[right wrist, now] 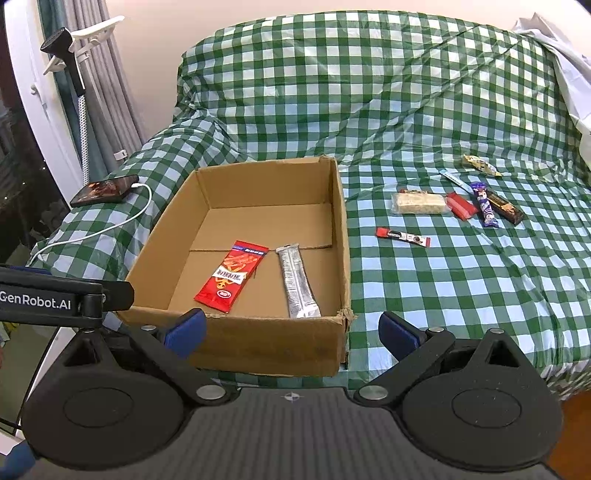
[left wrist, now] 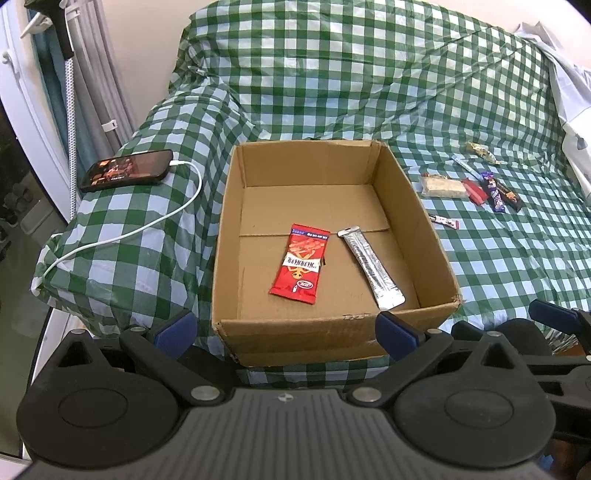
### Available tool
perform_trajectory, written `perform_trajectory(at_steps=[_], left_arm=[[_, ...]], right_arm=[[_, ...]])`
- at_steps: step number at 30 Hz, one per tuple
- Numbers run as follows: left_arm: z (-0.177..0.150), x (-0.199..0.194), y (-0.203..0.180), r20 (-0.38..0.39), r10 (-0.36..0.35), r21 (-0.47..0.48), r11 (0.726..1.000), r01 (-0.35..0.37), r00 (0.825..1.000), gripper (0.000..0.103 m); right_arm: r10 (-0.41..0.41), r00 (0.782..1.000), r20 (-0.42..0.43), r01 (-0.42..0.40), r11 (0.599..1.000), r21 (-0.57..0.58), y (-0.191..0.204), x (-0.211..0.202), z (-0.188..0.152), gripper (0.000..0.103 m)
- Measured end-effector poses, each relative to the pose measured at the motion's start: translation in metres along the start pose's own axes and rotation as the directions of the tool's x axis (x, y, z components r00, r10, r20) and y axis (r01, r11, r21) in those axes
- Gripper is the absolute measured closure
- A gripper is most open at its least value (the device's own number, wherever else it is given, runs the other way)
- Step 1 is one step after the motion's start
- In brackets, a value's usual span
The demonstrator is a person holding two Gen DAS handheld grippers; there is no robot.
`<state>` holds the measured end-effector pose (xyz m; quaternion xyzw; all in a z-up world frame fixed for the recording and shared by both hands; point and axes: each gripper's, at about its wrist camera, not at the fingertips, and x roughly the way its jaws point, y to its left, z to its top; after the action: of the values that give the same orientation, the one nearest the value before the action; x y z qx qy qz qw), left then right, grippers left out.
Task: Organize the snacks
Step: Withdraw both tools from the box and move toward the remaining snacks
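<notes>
We see sofa (right wrist: 369,92) under green-white checked cover, cream wall (right wrist: 155,33) behind, grey curtain (right wrist: 107,92) at left, wood floor (right wrist: 572,424) bottom right.

The print on the red packet (left wrist: 300,268) and the silver stick (left wrist: 372,272) inside the cardboard box (left wrist: 332,334) was too small to read. Beyond the box, the white cable (left wrist: 122,236) ran out of sight past the cover's edge, and the far wrappers (right wrist: 480,164) were blurred.

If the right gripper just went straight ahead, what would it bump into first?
Probably the cardboard box: its near wall and right corner sit just ahead of the open right gripper. Depth is hard to judge, so it might pass over the rim.
</notes>
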<state>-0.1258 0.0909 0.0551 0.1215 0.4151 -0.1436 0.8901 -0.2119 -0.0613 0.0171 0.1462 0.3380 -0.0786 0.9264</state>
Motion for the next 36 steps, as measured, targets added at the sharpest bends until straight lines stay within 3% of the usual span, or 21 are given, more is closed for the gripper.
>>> perform_trajectory(at_steps=[23,36], left_arm=[[0.018,0.016,-0.036,-0.046,0.004,0.067,0.998,-0.001,0.999,0.000],[0.032,0.034,-0.078,-0.086,-0.007,0.134,0.991,0.019,0.996,0.000]], right_arm=[[-0.015,1.000,-0.027,0.018,0.996,0.091,-0.033,0.016,0.000,0.004],[-0.082,0.996,-0.026,0.085,0.976,0.200,-0.086,0.022,-0.002,0.004]])
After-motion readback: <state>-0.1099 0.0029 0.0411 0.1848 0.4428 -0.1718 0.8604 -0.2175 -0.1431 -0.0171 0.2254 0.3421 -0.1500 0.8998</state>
